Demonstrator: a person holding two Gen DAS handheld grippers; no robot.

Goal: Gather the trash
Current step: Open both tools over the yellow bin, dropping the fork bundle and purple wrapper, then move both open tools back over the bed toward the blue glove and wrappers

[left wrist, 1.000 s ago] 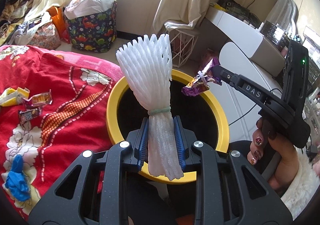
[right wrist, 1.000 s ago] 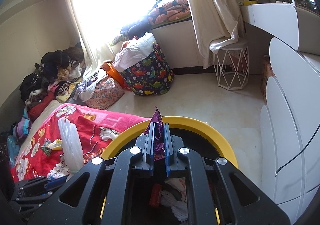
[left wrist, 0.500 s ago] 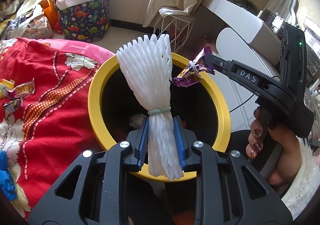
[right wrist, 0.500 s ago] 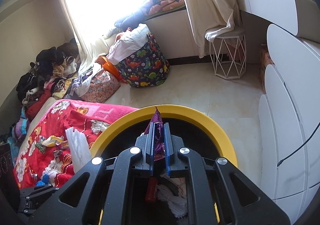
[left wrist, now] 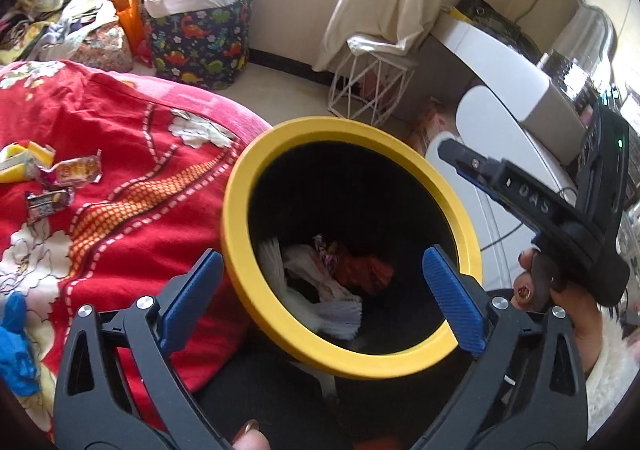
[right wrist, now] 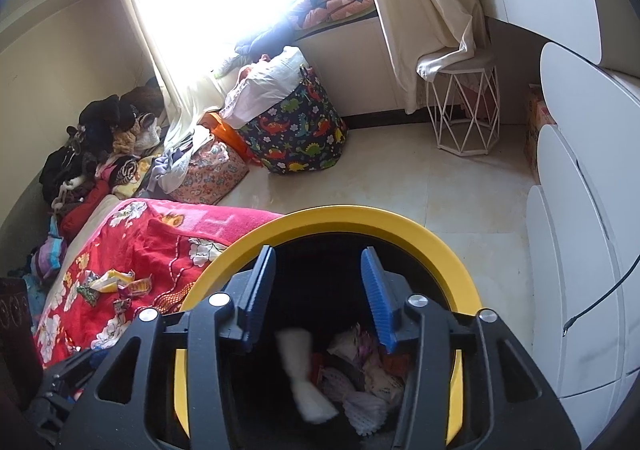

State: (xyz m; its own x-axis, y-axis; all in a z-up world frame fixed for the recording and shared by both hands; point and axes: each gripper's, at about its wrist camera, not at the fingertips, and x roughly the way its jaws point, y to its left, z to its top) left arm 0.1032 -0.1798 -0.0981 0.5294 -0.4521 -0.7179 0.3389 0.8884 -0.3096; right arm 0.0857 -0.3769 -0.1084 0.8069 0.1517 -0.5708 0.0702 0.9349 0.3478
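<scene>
Scanning left to right in the left wrist view: a blue crumpled scrap (left wrist: 16,346) at lower left, then crinkly foil snack wrappers (left wrist: 60,181) on the red quilted blanket (left wrist: 132,153), all up and left of the left gripper (left wrist: 320,302), so that hand looks nearer for the next pick. Its jaws have just been opening; they stand spread wide, nothing between them. Centre: the round yellow-rimmed bin (left wrist: 240,250), black inside, holds the white foam net sleeve (right wrist: 304,382), blurred, long axis steeply tilted, plus soft crumpled trash. Right gripper (right wrist: 320,298) over the bin, jaws just opening too, parted and empty.
</scene>
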